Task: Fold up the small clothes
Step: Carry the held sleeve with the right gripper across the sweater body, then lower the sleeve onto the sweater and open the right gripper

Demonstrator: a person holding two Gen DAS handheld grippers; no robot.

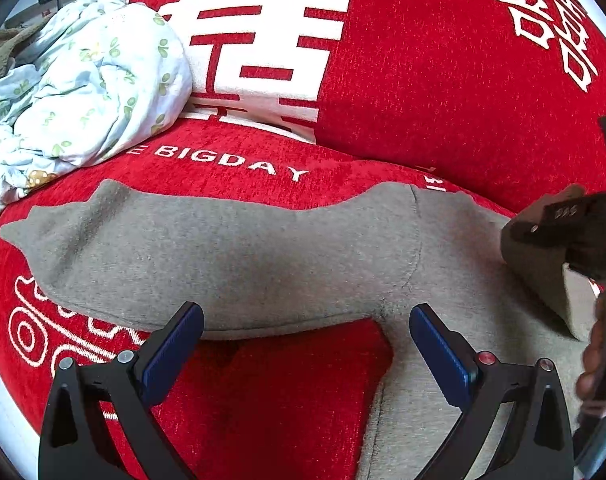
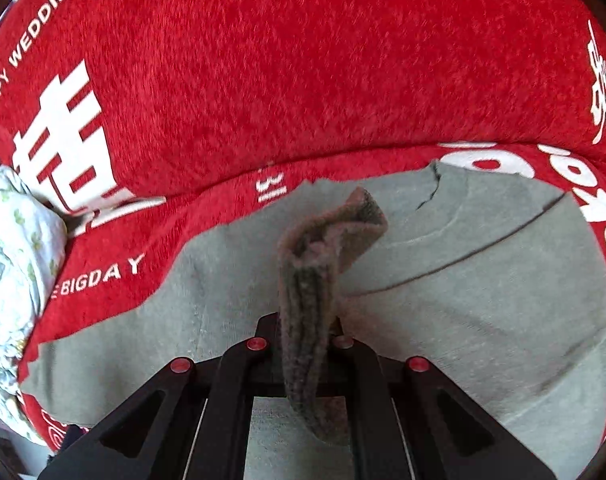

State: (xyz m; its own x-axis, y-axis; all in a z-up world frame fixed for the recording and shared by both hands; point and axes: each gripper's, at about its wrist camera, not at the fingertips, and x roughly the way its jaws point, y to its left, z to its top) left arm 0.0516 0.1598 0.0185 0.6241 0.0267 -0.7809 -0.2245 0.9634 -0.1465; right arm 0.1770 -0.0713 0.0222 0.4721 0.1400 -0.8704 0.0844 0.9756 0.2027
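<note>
A grey sweatshirt (image 1: 243, 248) lies spread on the red sofa seat, one sleeve stretched out to the left. My left gripper (image 1: 306, 312) hovers open over the sleeve's near edge by the armpit, its blue pads (image 1: 175, 352) wide apart and holding nothing. At the right edge of the left wrist view, my right gripper (image 1: 559, 232) holds a lifted piece of the grey cloth. In the right wrist view, the right gripper (image 2: 305, 324) is shut on a bunched grey fold (image 2: 323, 240) that stands above the sweatshirt body (image 2: 483, 280); its fingertips are hidden by the cloth.
A crumpled pale floral cloth (image 1: 95, 80) is piled on the seat at the left, also seen as the floral cloth (image 2: 11, 260). The red back cushion (image 1: 443, 80) with white lettering rises right behind the sweatshirt. A person's hand (image 1: 591, 364) shows at the right edge.
</note>
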